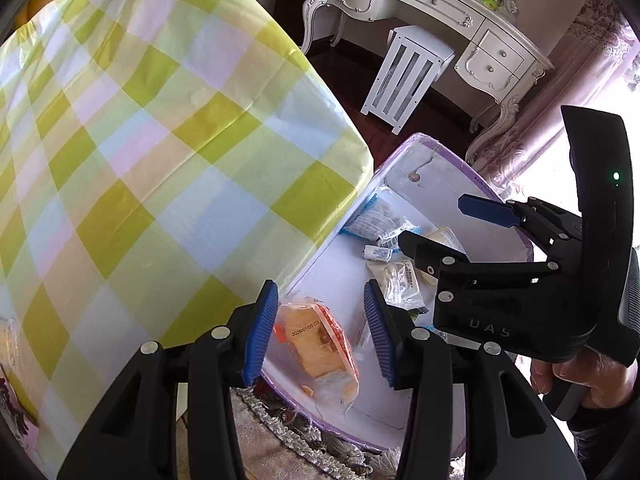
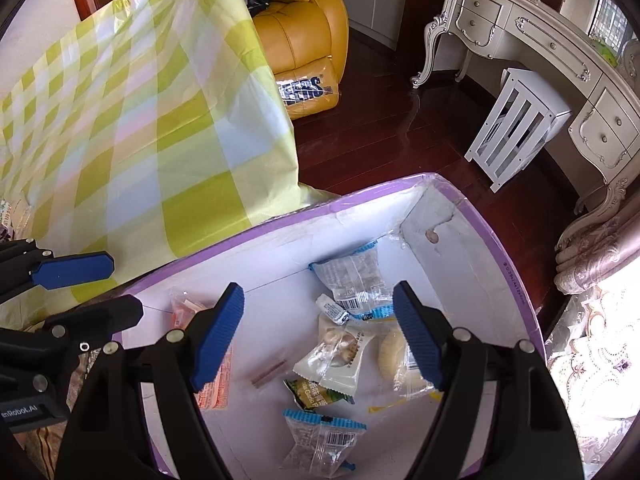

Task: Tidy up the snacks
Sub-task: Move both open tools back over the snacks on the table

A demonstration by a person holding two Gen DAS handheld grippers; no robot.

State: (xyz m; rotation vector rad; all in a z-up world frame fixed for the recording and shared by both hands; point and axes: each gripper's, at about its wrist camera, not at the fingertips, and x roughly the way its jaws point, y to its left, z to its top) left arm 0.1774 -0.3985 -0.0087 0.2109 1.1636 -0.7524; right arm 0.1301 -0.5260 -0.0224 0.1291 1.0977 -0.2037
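Observation:
A white box with a purple rim (image 2: 280, 222) stands on the floor and holds several wrapped snacks. My left gripper (image 1: 320, 334) hangs open over the box's near end. An orange-wrapped cake packet (image 1: 320, 354) lies on the box floor beneath its gap, clear of both pads. My right gripper (image 2: 320, 336) is open and empty above a cookie packet (image 2: 340, 354), a round pastry (image 2: 394, 356), a green packet (image 2: 316, 394) and a blue-edged packet (image 2: 322, 438). In the left wrist view the right gripper (image 1: 448, 228) hovers over the box's far end (image 1: 420, 148).
A table under a green-and-yellow checked cloth (image 1: 160, 140) overhangs the box's left side. A white slatted stool (image 2: 516, 124) and an ornate white dresser (image 2: 560, 60) stand on the dark wood floor beyond. A yellow armchair (image 2: 304, 32) stands further back. A patterned curtain (image 2: 592, 248) hangs at the right.

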